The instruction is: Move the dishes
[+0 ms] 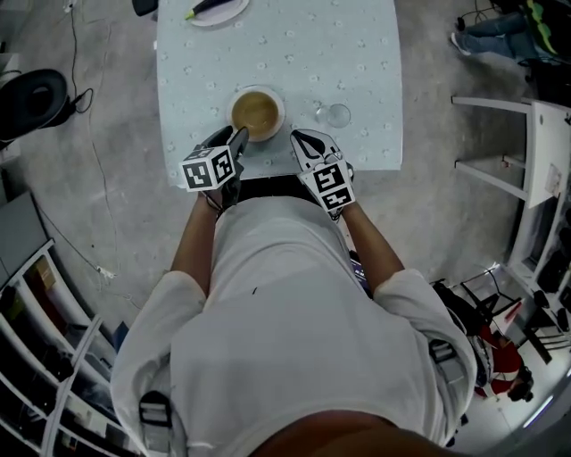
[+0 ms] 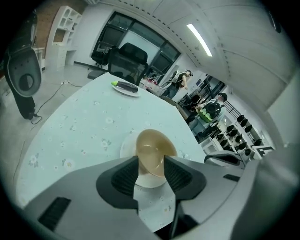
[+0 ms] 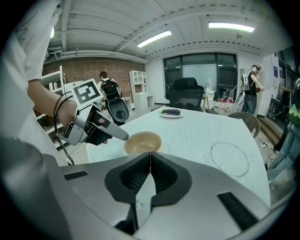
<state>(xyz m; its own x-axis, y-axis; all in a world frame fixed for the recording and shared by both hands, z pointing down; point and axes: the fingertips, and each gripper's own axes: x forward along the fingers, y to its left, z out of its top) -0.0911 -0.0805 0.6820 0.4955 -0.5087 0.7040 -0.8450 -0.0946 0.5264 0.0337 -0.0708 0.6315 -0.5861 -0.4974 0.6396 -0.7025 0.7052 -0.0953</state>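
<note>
Head view: white-shirted torso fills the lower frame and hides the hands behind the marker cubes [image 1: 210,168]; the far plate [image 1: 219,11] is cut off by the top edge, with a dark item on it that is too small to identify; the table [image 1: 294,54] is rectangular, with a pale blue-green cloth printed with small flowers; the bowl [image 1: 256,112] sits near the table's near edge, round, tan, smooth inside, with a white rim showing round it; a clear glass dish [image 1: 337,114] lies just to its right, faint; the left gripper [image 1: 239,136] has its tip at the bowl's left rim, contact unclear; the right gripper [image 1: 302,138] is just beside the bowl's right, apart from it.

Left gripper view: own grey body blocks the lower frame; the left gripper [image 2: 151,160] has its jaws spread, ribbed black pads on each side; the bowl [image 2: 154,152] shows between the tips, its near edge hidden by them, and I can't tell whether the pads touch it; a white plate [image 2: 127,146] under the bowl is partly covered; the table [image 2: 84,126] is matte; the far plate [image 2: 125,89] is white and oval-looking, its dark item blurred.

Right gripper view: the right gripper [image 3: 150,157] has its jaws closed pad to pad with nothing between; they hide the bowl's [image 3: 143,142] near side; the left gripper [image 3: 119,135] has its grey tip at the bowl's left rim; the glass dish [image 3: 228,158] is a thin clear ring on the table [image 3: 197,131]; the far plate [image 3: 171,114] is small.
</note>
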